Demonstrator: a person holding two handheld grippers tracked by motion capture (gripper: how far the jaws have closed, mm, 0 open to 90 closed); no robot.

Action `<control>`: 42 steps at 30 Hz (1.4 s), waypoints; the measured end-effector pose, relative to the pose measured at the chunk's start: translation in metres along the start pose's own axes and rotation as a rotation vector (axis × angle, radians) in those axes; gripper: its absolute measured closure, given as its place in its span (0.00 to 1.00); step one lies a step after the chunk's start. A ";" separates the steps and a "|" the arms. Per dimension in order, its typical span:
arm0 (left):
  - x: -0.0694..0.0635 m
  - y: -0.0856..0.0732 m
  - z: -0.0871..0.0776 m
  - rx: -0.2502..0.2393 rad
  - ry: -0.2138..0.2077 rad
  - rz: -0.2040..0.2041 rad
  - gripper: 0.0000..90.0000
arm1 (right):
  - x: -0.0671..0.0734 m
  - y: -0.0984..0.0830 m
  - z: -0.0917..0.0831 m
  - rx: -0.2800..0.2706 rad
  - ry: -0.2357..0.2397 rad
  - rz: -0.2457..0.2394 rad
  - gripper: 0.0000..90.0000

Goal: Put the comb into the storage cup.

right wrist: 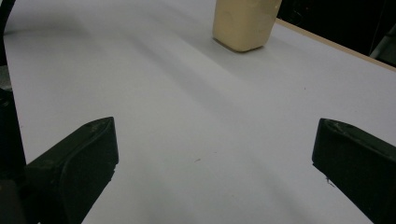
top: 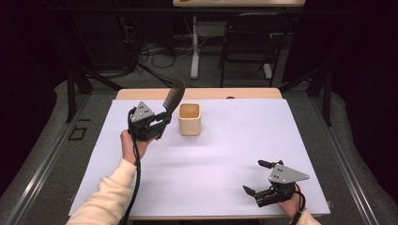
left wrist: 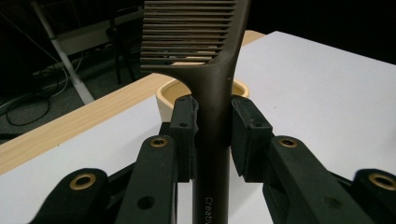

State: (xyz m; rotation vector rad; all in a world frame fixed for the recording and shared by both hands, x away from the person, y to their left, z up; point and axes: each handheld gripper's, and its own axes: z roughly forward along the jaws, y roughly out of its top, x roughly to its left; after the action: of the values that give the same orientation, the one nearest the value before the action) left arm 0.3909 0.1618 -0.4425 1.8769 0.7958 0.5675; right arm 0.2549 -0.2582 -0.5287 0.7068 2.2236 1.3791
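black jaws of my left gripper (left wrist: 212, 126) sit closest to the lens in the left gripper view, pinched tight on the handle of a dark comb (left wrist: 212, 140), whose teeth stand up past the pads. from the high view that gripper (top: 159, 123) hangs above the white mat (top: 234, 154), just left of the cream cup (top: 189, 119), and the comb (top: 172, 99) leans up and toward the cup's open mouth. comb and cup are near each other but not touching as far as i can see.

my right gripper (top: 257, 177) waits at the near right corner of the mat with its jaws spread wide and nothing between them; in the right gripper view the cup (right wrist: 245, 21) stands well off across bare mat.

i judge i'm in the carry step: the comb is lifted and gripped, not yet in the cup. next i'd need to bring the comb over the rim, tip it so one end points down into the opening, lower it, and only then loosen the grip. the cup is light-looking and could shift if the comb knocks its wall.
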 end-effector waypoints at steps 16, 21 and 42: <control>0.001 0.012 0.007 -0.032 -0.003 -0.018 0.80 | 0.000 0.000 0.001 0.004 0.000 -0.001 0.00; 0.002 0.015 0.010 -0.039 -0.004 -0.024 0.80 | 0.000 0.000 0.000 0.003 -0.001 -0.001 0.00; 0.004 0.030 0.017 -0.070 0.002 -0.033 0.80 | 0.000 0.000 0.000 0.003 -0.001 -0.001 0.00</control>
State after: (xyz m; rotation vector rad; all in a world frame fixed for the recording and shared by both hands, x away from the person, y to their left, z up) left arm 0.4136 0.1453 -0.4223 1.7965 0.7972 0.5691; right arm 0.2553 -0.2584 -0.5288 0.7068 2.2255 1.3744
